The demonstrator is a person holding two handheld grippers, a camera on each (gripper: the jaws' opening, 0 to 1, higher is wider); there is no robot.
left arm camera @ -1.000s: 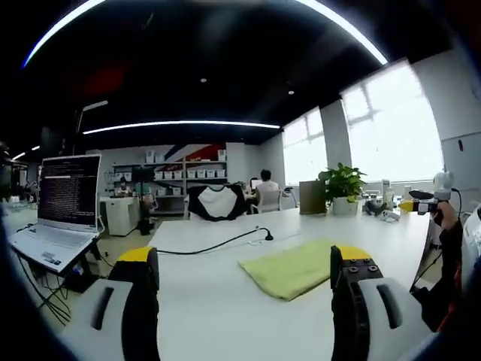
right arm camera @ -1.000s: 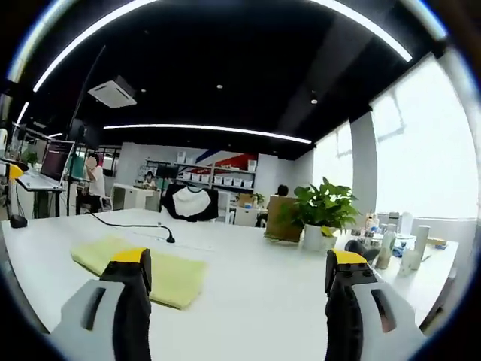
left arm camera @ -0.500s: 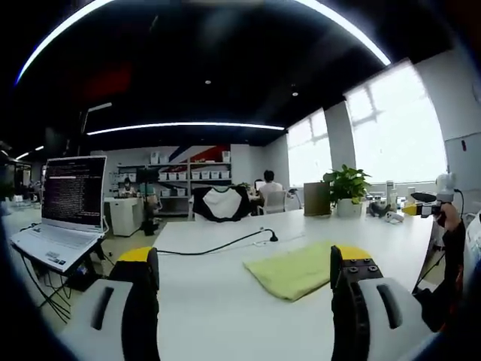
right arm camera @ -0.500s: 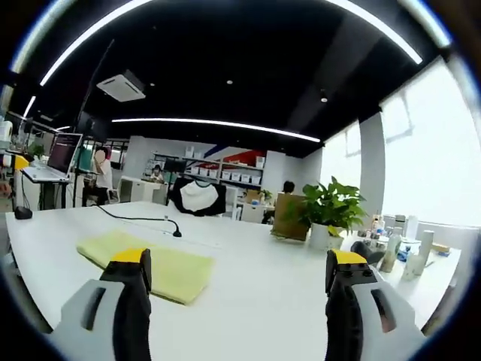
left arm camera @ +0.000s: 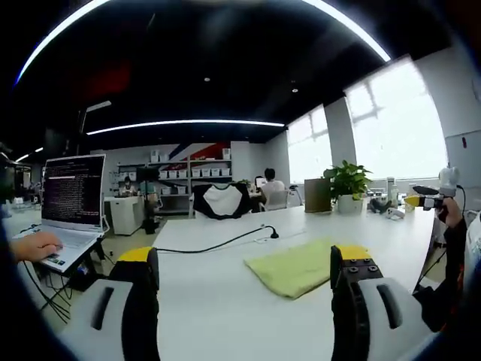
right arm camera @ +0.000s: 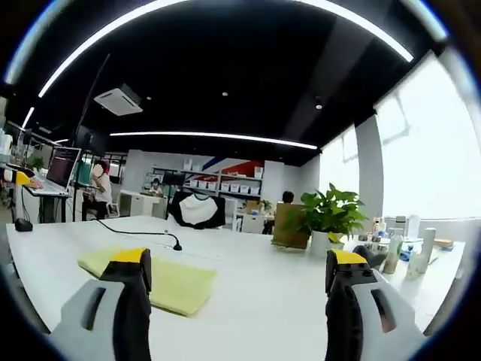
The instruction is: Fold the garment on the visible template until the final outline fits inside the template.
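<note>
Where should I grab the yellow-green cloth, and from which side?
Take the yellow-green cloth at its near corner, coming in low from the front with the left tongs. It lies flat on the white table, so only an edge offers purchase, and that corner points at the open jaws.

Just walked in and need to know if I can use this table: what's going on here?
A person holds a two-finger gripper in each hand above a white table. Both the left gripper and the right gripper are open and hold nothing. A yellow-green cloth lies folded flat on the table, untouched, beside a black cable. A hand rests on a laptop off to the side. No folding is underway at this moment.
</note>
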